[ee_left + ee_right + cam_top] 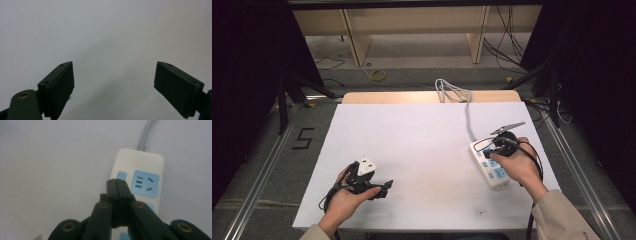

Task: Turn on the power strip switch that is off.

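White sheeting [422,150] covered the table, with dark curtains to either side and a pale wooden shelf frame [412,35] on the floor beyond the far edge. At the right side of the table lay a white power strip [490,165] with blue socket faces; the person's right hand [517,167] and the right gripper [494,145] above it hid much of its far half in the high view. In the right gripper view its near end was cut off behind the black jaws, which were pressed together with nothing between them, their tips over the strip beside a small blue button [121,175]; whether they touched it could not be told. A grey cord [468,117] ran from the strip's far end to a loose coil at the table's far edge. Near the left front, the left hand [344,202] held the left gripper [384,187], jaws spread wide over bare sheeting. Cables [507,50] trailed across the floor far right.
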